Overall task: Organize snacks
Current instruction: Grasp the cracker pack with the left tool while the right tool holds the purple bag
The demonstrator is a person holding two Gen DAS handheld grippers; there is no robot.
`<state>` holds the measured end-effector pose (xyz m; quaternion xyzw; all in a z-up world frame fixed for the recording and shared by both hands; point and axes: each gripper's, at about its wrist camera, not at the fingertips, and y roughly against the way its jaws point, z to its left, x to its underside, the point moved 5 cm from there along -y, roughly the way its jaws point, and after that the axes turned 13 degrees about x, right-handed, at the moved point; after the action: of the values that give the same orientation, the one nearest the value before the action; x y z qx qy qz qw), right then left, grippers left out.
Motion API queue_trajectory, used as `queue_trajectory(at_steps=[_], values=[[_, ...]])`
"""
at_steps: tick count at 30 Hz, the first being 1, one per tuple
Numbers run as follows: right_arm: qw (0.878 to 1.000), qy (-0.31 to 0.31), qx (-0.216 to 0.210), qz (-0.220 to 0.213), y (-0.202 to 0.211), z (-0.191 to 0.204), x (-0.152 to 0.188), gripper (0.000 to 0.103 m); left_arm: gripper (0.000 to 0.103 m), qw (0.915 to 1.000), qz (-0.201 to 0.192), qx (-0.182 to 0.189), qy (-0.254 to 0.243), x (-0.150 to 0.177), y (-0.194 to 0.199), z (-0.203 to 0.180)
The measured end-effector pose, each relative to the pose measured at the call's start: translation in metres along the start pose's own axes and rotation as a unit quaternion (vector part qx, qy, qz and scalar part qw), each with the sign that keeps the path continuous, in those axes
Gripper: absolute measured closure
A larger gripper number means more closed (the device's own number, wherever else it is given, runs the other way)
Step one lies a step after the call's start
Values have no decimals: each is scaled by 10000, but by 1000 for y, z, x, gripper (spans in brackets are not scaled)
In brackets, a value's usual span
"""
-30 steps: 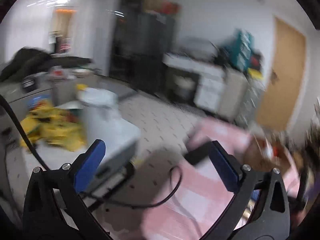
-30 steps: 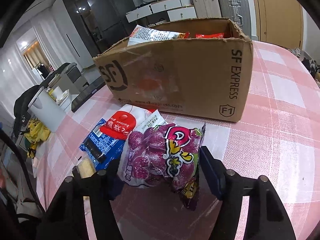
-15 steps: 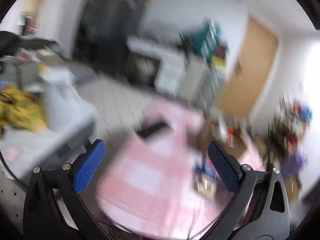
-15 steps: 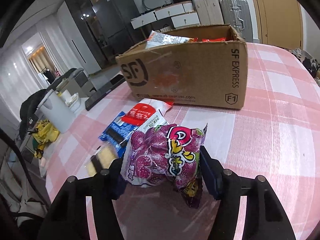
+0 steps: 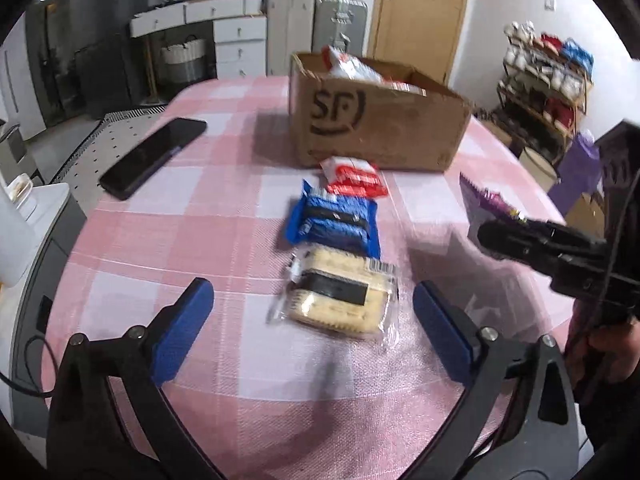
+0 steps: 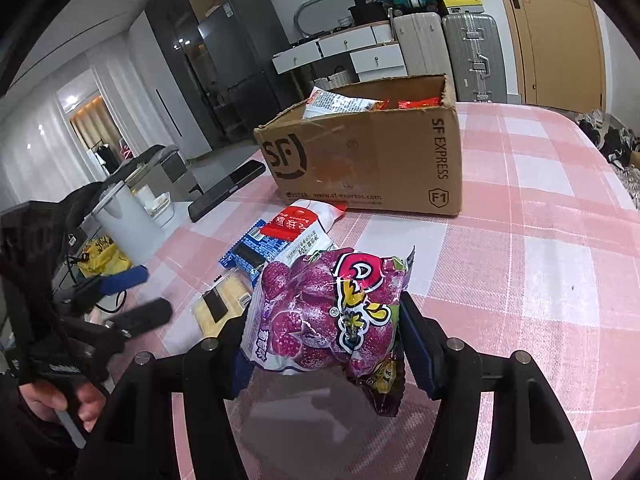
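Observation:
My right gripper (image 6: 324, 332) is shut on a purple candy bag (image 6: 328, 316), held above the pink checked tablecloth (image 6: 520, 264). My left gripper (image 5: 312, 312) stands open over a clear pack of pale biscuits (image 5: 340, 300), which lies between its blue pads without touching them. Beyond that pack lie a blue snack pack (image 5: 336, 226) and a red and white packet (image 5: 354, 176). An open SF Express cardboard box (image 5: 376, 128) with several snacks inside stands at the back. The left gripper (image 6: 132, 296) also shows at the left of the right wrist view.
A black phone (image 5: 154, 156) lies on the tablecloth to the left of the box. A white bin (image 6: 128, 220) and a yellow bag (image 6: 100, 256) sit off the table's left side. Suitcases (image 6: 468, 56), drawers and a door stand behind.
The left gripper swung from facing the room down over the table and the biscuit pack. The right gripper drew back from the box a little with the purple bag still held.

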<state>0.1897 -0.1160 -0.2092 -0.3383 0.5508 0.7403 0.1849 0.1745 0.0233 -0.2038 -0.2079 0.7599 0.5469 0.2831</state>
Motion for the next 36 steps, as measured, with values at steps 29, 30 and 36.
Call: queue_trajectory(at_steps=[29, 30, 36], values=[[9998, -208, -65, 44, -10, -9, 3, 39, 41, 9969, 780, 8, -132, 11, -34, 6], [9998, -202, -63, 41, -10, -8, 3, 39, 42, 9969, 778, 40, -96, 12, -33, 6], [9998, -197, -47, -83, -3, -6, -1, 39, 45, 9974, 708, 119, -118, 13, -26, 5]])
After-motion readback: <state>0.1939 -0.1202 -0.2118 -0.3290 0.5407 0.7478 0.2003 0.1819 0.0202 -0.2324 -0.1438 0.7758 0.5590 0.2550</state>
